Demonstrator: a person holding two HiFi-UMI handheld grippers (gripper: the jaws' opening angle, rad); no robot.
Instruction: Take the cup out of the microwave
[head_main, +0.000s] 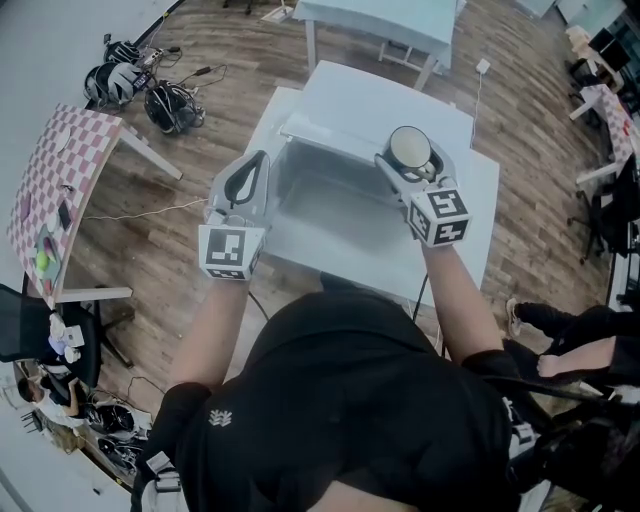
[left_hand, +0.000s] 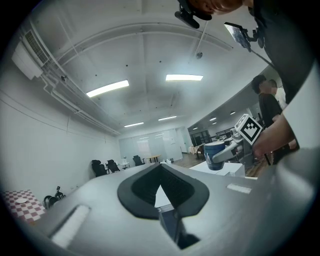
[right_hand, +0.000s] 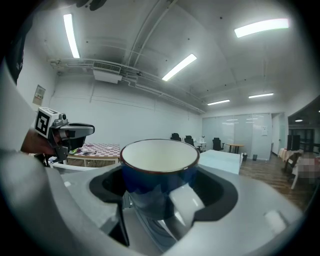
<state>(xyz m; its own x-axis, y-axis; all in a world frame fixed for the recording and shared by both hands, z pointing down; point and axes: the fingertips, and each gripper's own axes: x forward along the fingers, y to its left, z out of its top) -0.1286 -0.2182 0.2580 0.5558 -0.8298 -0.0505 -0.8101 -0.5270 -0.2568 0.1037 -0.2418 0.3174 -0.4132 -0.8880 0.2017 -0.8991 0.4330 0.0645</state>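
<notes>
A blue cup (head_main: 408, 146) with a white inside and a dark rim sits upright between the jaws of my right gripper (head_main: 412, 160), which is shut on it. The cup hangs over the right part of the white microwave (head_main: 350, 100), outside its open front cavity (head_main: 330, 195). In the right gripper view the cup (right_hand: 159, 167) fills the gap of the right gripper (right_hand: 160, 182). My left gripper (head_main: 262, 157) hovers at the microwave's left side, shut, holding nothing. The left gripper view looks along that empty gripper (left_hand: 161, 167) and shows the cup (left_hand: 214, 155) off to the right.
The microwave stands on a white table (head_main: 480, 190). A checkered table (head_main: 60, 170) is at the left and helmets and bags (head_main: 140, 90) lie on the wooden floor. Another pale table (head_main: 385, 20) stands behind. A seated person (head_main: 570, 340) is at the lower right.
</notes>
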